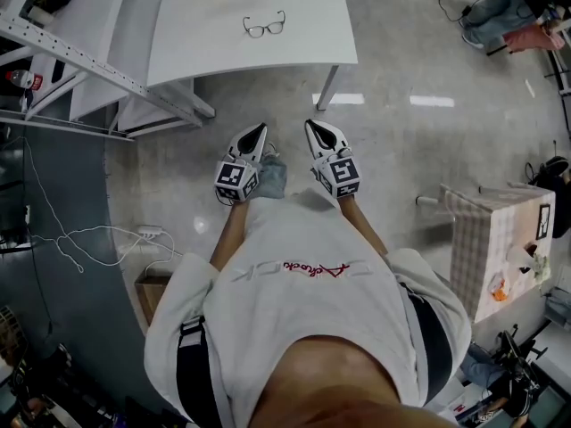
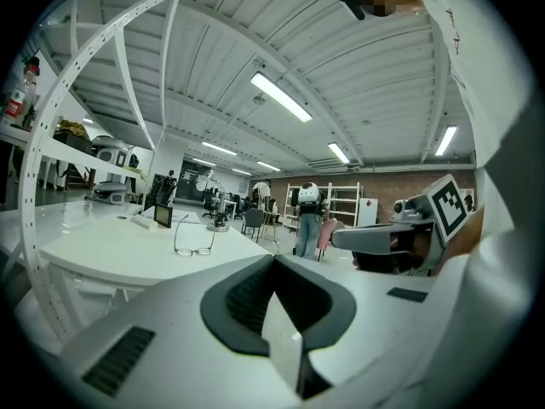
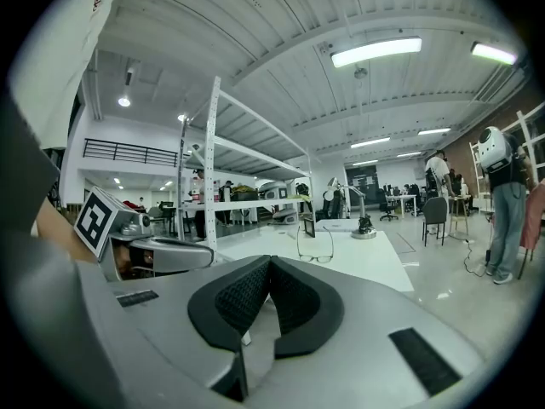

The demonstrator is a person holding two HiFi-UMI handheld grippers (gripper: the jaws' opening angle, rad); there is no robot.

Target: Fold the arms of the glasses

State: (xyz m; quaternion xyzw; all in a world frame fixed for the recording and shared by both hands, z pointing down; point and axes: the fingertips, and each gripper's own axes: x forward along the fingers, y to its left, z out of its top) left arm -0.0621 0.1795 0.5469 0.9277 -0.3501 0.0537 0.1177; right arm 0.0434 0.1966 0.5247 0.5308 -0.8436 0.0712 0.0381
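Observation:
The glasses (image 1: 264, 26) lie with their arms unfolded on the white table (image 1: 303, 34), lenses towards me. Both grippers hang over the floor in front of my body, short of the table's near edge. My left gripper (image 1: 261, 129) is shut with nothing between its pads, and my right gripper (image 1: 312, 125) beside it is shut and empty too. In the left gripper view the glasses (image 2: 194, 239) sit far ahead, beyond the shut jaws of the left gripper (image 2: 274, 258). The right gripper view shows the glasses (image 3: 316, 247) ahead, above the right gripper (image 3: 270, 261).
A table leg (image 1: 327, 86) stands just ahead of the grippers. A white metal rack (image 1: 80, 61) runs along the left. A small dark frame (image 2: 162, 216) and a lamp base (image 3: 364, 228) stand further back on the table. A checked-cloth table (image 1: 495, 239) is at the right; cables (image 1: 89, 234) lie on the floor.

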